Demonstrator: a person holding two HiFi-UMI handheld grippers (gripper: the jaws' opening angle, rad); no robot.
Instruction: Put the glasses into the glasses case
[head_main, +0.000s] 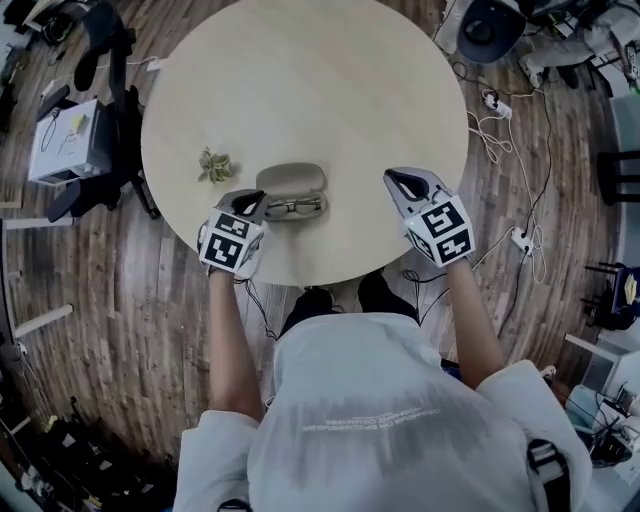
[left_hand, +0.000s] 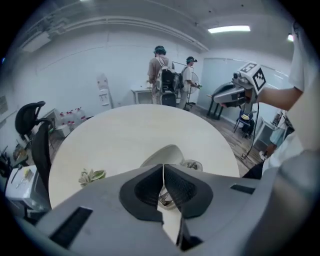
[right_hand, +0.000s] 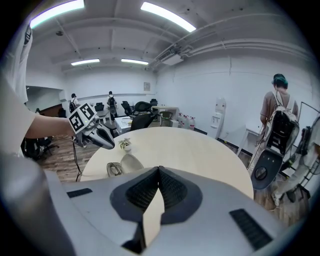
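Note:
An open grey glasses case (head_main: 290, 180) lies near the round table's front edge. Dark-framed glasses (head_main: 293, 207) rest in its lower half, below the raised lid. My left gripper (head_main: 249, 203) hovers just left of the case, shut and holding nothing. In its own view its jaws (left_hand: 163, 168) meet over the case lid (left_hand: 167, 154) and the glasses (left_hand: 192, 164). My right gripper (head_main: 405, 182) is shut and empty, off to the right of the case over the table. From the right gripper view (right_hand: 159, 170), the case (right_hand: 125, 163) and the left gripper (right_hand: 95, 136) sit at the left.
A small potted plant (head_main: 214, 165) stands on the table (head_main: 300, 80) left of the case. Office chairs (head_main: 95, 110), cables and a power strip (head_main: 520, 238) surround the table on the wooden floor. Two persons (left_hand: 167, 77) stand in the far background.

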